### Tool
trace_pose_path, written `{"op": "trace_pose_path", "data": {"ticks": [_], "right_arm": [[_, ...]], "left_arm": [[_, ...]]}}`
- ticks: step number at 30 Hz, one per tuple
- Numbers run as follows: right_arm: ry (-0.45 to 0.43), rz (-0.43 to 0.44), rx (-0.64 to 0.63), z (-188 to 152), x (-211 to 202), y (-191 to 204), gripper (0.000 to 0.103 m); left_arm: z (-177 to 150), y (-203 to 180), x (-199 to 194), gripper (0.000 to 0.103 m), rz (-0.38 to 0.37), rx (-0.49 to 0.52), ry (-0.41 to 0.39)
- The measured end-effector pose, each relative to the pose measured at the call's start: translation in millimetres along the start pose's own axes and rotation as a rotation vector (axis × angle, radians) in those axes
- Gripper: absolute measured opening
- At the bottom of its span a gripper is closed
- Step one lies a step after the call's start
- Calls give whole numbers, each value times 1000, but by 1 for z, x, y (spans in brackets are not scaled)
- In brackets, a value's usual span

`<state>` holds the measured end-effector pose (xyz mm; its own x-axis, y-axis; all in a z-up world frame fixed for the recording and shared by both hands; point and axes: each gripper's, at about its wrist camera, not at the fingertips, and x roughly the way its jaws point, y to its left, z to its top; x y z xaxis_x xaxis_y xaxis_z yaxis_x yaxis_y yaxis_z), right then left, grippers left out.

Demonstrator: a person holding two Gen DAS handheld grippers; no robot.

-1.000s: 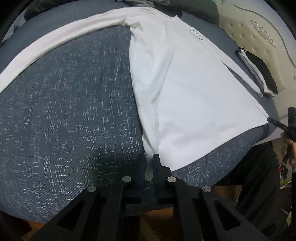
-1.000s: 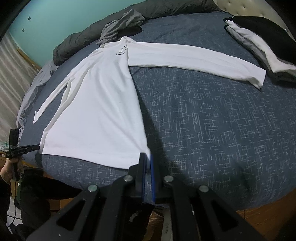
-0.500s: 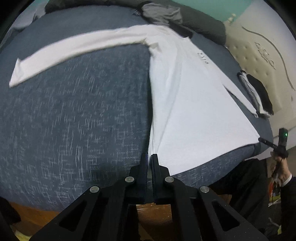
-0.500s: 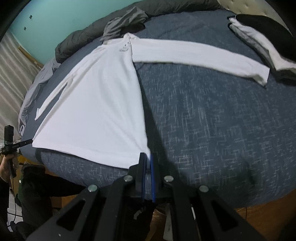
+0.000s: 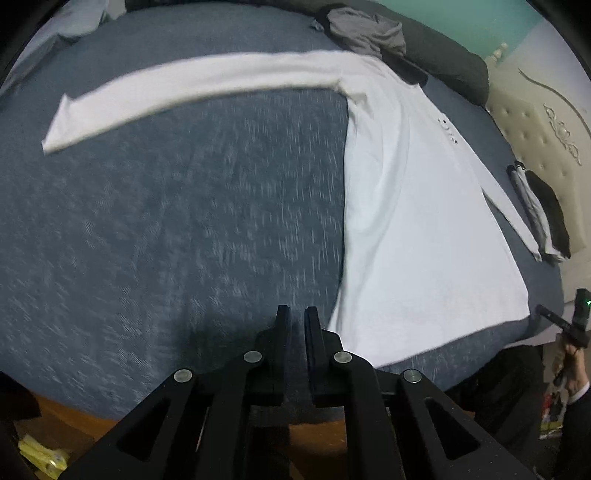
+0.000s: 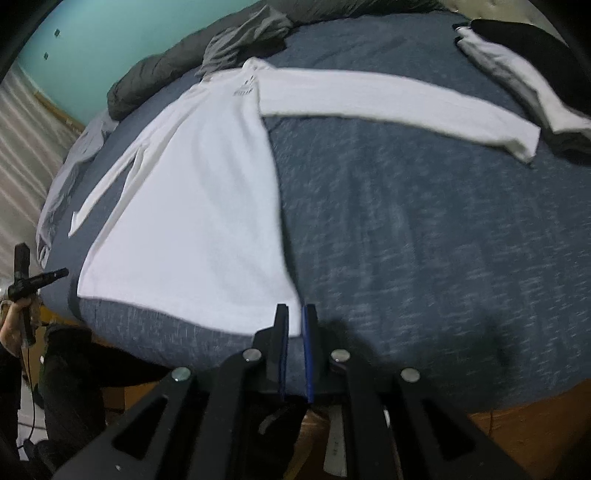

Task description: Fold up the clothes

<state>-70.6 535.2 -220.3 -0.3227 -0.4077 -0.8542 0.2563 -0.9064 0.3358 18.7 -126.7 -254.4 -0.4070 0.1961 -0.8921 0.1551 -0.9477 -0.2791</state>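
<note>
The left gripper (image 5: 294, 314) hangs over the bed (image 5: 184, 229) just beside the shirt's (image 5: 417, 229) hem corner, fingers slightly apart, holding nothing. The shirt lies flat, sleeves spread, probably to square it for folding. The right gripper (image 6: 294, 314) sits at the other hem corner, fingers slightly apart; whether they pinch cloth I cannot tell. Folded clothes (image 6: 524, 74) lie right; teal wall (image 6: 110, 33) behind.
</note>
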Motion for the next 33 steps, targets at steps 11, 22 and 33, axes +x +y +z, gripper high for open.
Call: {"op": "trace_pose_path", "data": {"ticks": [11, 22, 33], "right_arm": [[-91, 69, 66, 76, 18, 20, 34], [-60, 124, 95, 164, 103, 45, 39], [-50, 144, 151, 225, 156, 24, 39]], "left_arm": [[64, -40, 19, 15, -46, 33, -85], [150, -67, 77, 30, -79, 38, -99], [231, -56, 147, 36, -87, -14, -77]]}}
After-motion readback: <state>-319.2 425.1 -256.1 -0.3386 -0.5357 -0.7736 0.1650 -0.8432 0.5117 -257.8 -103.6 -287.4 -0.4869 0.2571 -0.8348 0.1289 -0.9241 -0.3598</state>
